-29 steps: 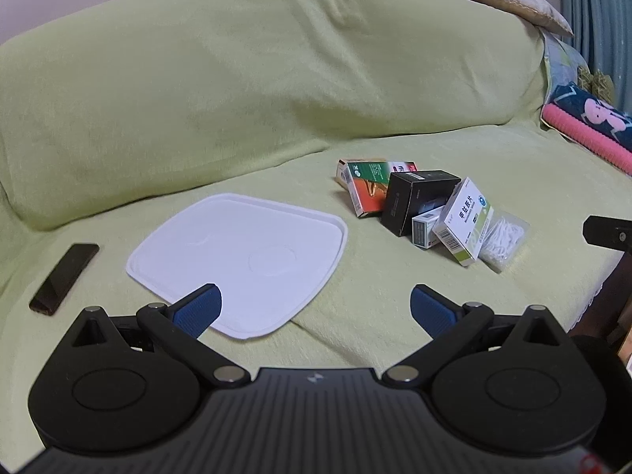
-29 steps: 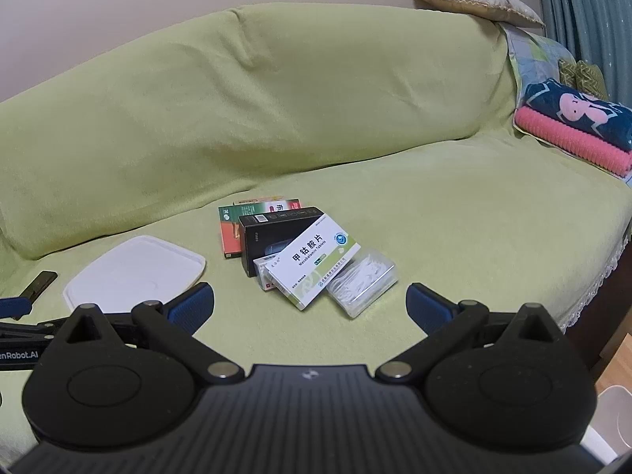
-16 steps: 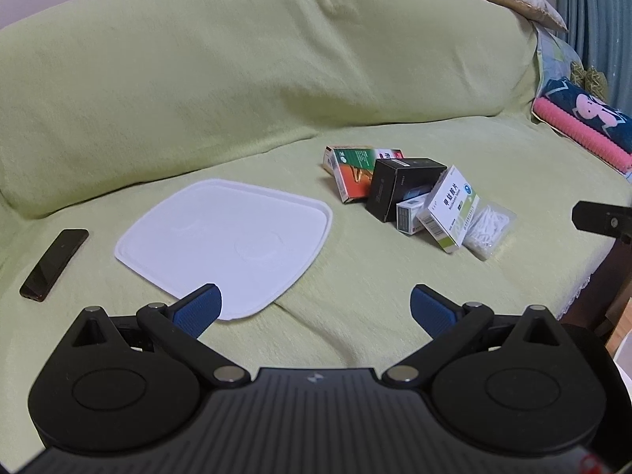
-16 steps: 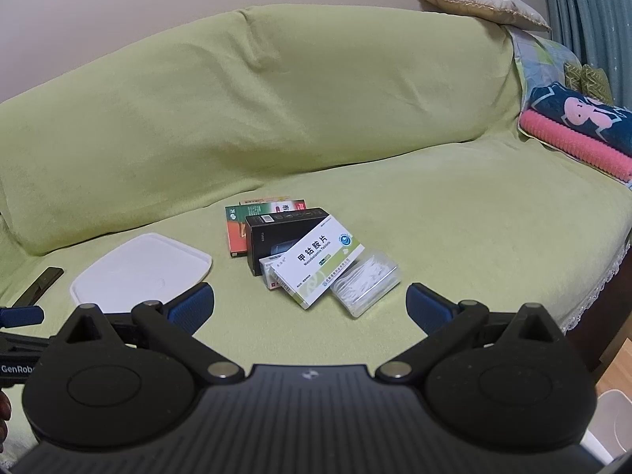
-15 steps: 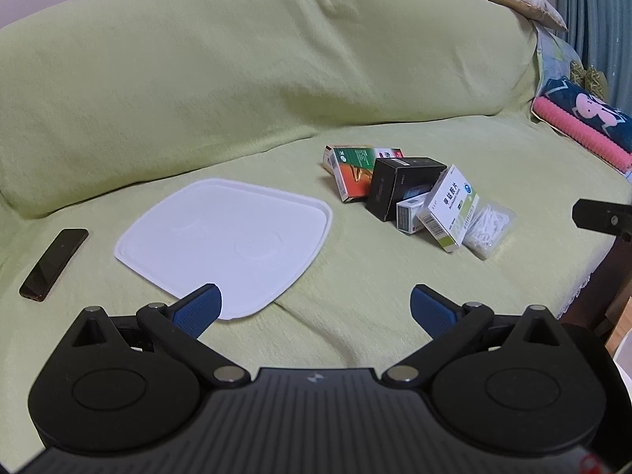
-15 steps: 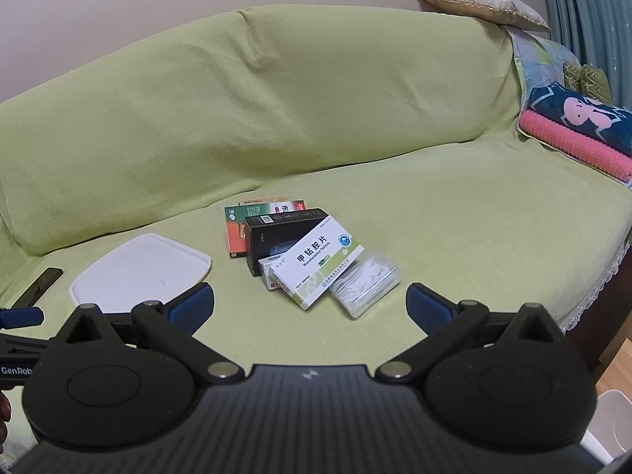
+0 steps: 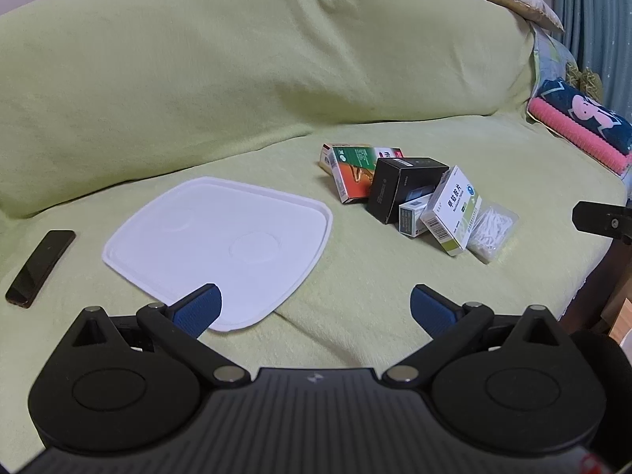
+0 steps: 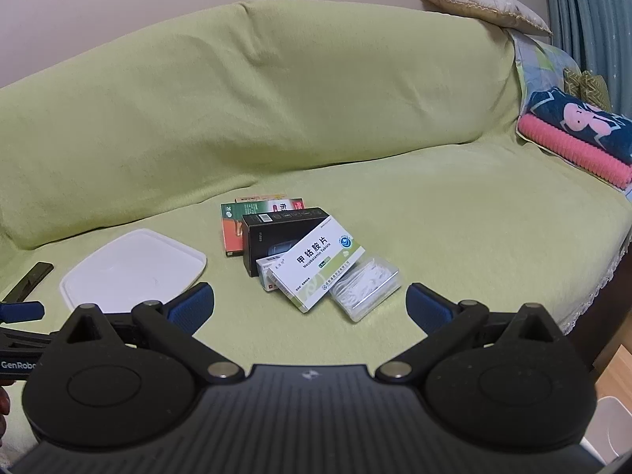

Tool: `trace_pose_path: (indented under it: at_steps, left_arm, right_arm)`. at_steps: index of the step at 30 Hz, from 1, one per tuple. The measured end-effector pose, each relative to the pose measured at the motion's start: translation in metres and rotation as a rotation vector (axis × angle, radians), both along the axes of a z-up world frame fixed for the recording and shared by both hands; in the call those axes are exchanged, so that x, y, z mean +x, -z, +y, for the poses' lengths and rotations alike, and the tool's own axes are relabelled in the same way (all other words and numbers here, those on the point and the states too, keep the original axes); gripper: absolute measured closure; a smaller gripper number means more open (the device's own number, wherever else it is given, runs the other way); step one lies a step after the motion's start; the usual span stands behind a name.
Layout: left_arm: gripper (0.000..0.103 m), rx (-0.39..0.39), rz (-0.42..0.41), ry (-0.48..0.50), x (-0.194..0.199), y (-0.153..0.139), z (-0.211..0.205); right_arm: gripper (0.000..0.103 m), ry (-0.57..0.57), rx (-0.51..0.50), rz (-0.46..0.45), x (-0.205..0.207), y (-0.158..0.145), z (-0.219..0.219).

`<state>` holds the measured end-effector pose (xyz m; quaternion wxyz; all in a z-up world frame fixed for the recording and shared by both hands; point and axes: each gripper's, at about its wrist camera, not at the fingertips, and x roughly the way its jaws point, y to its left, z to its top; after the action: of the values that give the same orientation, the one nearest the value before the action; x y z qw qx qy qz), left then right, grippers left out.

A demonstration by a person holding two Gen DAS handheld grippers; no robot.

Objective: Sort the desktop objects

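Both grippers hover above a sofa (image 7: 276,79) draped in a green cover, each with its blue-padded fingers spread wide and nothing between them: the left gripper (image 7: 315,308) sits over the near edge of a white tray (image 7: 221,233), and the right gripper (image 8: 310,304) sits in front of a pile of small boxes. The tray lies flat and bare on the seat, left of the pile and apart from it. In the pile, a green-and-orange box (image 8: 233,225) lies farthest back with a red-and-white box (image 8: 284,203) tucked behind it; a black box (image 8: 276,233) leans over them, and a white-and-green medicine box (image 8: 316,266) rests tilted on the black one, covering most of a small white box (image 8: 266,270). A clear case of white picks (image 8: 365,286) lies just beside the medicine box on its right, touching it. A dark phone (image 7: 39,266) lies on the seat well to the left of the tray. At the far right end of the sofa a pink-and-navy folded blanket (image 8: 572,138) rests on the cover, and a beige cushion (image 8: 482,10) sits atop the backrest.
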<state>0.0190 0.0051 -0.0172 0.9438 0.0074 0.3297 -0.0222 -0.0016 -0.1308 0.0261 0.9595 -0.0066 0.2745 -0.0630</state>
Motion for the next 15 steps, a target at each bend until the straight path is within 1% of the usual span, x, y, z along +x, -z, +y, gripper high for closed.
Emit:
trace_pose_path:
  at_steps: [3,6,11,15]
  left_arm:
    - [0.001,-0.009,0.004,0.010,0.006,0.001,0.002]
    - [0.001,-0.005,0.013,0.030,0.011,0.003,0.001]
    - [0.001,0.014,0.017,0.050,0.015,0.008,-0.002]
    - [0.001,-0.029,0.018,0.019,0.016,0.010,0.001]
  right_arm:
    - [0.000,0.008,-0.025,0.004,0.001,0.001,0.003]
    - [0.000,0.024,-0.025,0.007,0.004,0.001,0.003]
    - [0.000,0.045,0.015,0.007,0.005,0.006,-0.004]
    - [0.000,0.033,0.006,0.019,0.009,0.012,-0.008]
